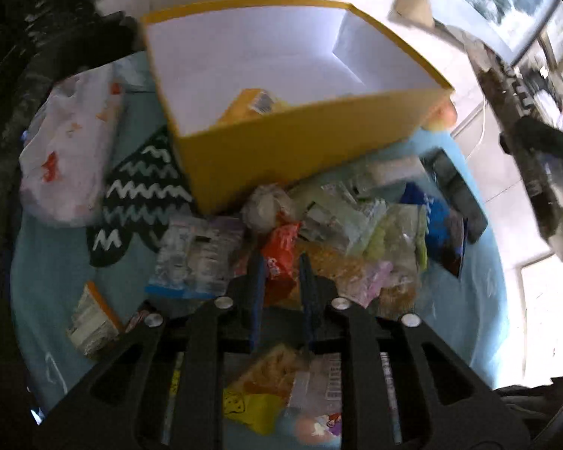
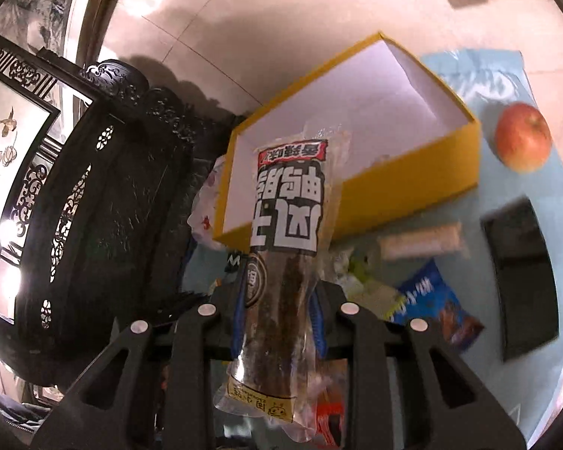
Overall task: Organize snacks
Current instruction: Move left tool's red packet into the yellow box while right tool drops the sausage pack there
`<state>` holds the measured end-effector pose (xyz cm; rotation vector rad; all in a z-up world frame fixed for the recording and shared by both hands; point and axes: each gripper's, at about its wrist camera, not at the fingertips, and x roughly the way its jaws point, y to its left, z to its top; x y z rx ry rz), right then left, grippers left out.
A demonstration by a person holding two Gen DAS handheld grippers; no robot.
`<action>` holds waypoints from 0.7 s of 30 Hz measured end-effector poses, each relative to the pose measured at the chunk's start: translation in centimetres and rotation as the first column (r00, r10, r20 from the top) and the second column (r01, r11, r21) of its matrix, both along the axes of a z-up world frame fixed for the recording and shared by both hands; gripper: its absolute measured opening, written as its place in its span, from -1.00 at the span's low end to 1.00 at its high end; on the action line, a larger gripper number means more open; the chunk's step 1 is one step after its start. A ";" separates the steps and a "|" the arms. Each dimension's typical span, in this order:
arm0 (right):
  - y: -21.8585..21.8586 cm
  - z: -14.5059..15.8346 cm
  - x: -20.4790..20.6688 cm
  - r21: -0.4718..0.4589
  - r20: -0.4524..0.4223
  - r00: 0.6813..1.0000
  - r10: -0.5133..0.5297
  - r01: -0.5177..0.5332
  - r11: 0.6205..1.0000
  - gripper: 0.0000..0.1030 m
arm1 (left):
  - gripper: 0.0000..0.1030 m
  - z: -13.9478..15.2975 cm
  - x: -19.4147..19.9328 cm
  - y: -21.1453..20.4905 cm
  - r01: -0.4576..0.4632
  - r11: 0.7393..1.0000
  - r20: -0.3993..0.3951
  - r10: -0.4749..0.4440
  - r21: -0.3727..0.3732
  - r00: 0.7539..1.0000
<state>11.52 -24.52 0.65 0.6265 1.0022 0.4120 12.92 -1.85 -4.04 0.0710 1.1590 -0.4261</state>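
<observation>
The left wrist view looks down on a heap of snack packets [image 1: 319, 225] piled on the light blue surface [image 1: 48, 270] just in front of the yellow box [image 1: 292, 142]: a clear packet with a blue edge [image 1: 195, 258], an orange-red packet [image 1: 279, 258], pale green and yellowish bags, and a blue packet [image 1: 441, 225] at the right. This view also shows inside the box, whose white interior holds one yellow packet [image 1: 253, 103] against the near wall. To the left of the box lie a white bag with orange marks [image 1: 67, 150] and a dark cloth with white zigzags [image 1: 139, 195]. The right wrist view shows none of the heap's middle but gives what the other hides: a red apple [image 2: 523, 140] resting on the surface beside the box's [image 2: 413, 183] far corner, a dark flat rectangle [image 2: 521, 281] to the right, a pale wrapped bar [image 2: 420, 243], and a carved dark wooden chair [image 2: 105, 206] at the left. The right gripper [image 2: 277, 311] is closed narrowly on a long clear packet of dark meat strips [image 2: 285, 225] with a black-and-white label; the packet stands up from between the blue pads, its top end in line with the box's open interior. The left gripper [image 1: 279, 273] has its fingers [image 1: 257, 281] only slightly apart, down in the heap, with the orange-red packet between them; whether the pads press on it cannot be told through the blur.
</observation>
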 end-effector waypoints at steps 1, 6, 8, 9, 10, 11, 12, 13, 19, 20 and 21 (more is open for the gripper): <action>-0.1 0.0 -0.3 0.000 -0.001 1.000 -0.003 0.003 1.000 -0.44 | -0.11 -0.1 0.1 -0.2 0.001 1.000 0.012 -0.001 0.005 1.000; -0.3 0.6 -1.6 -0.002 0.008 1.000 -0.012 0.012 1.000 -0.44 | 0.17 -1.4 0.9 -1.5 0.027 0.997 0.021 -0.029 0.071 0.999; -0.4 0.6 -2.0 0.001 0.008 1.000 -0.014 0.014 1.000 -0.44 | 0.17 -2.5 1.2 -1.6 0.033 0.997 -0.006 -0.033 0.070 0.999; -0.4 0.5 -2.2 0.000 0.006 1.000 -0.017 0.017 1.000 -0.44 | 0.03 -3.5 1.4 -1.6 0.027 0.995 -0.028 -0.025 0.092 0.999; -0.4 0.4 -2.3 0.000 0.004 1.000 -0.020 0.020 1.000 -0.44 | -0.16 -4.1 1.6 -1.5 0.016 0.994 -0.032 -0.013 0.104 0.999; -0.4 0.4 -2.4 0.001 0.002 1.000 -0.022 0.022 1.000 -0.44 | -0.32 -4.3 1.7 -1.3 0.002 0.994 -0.019 0.000 0.107 1.000; -0.3 0.5 -2.5 -0.002 0.002 1.000 -0.022 0.022 1.000 -0.44 | -0.38 -4.3 1.9 -1.1 -0.007 0.993 -0.022 0.010 0.116 1.000; -0.3 0.6 -2.6 -0.005 0.005 1.000 -0.021 0.021 1.000 -0.44 | -0.47 -3.9 1.9 -0.9 -0.023 0.993 -0.019 0.025 0.117 1.000; -0.2 1.4 -3.0 -0.009 0.023 1.000 -0.015 0.015 1.000 -0.44 | -0.49 1.8 -0.4 0.2 -0.038 0.998 0.061 0.036 0.043 0.998; -0.3 1.5 -2.9 -0.008 0.027 1.000 -0.012 0.012 1.000 -0.44 | -0.49 2.7 -0.9 0.3 -0.034 0.999 0.070 0.032 0.029 0.997; -0.3 1.7 -2.9 -0.008 0.034 0.999 -0.010 0.010 1.000 -0.44 | -0.49 4.2 -1.4 0.4 -0.029 1.000 0.084 0.029 -0.002 0.996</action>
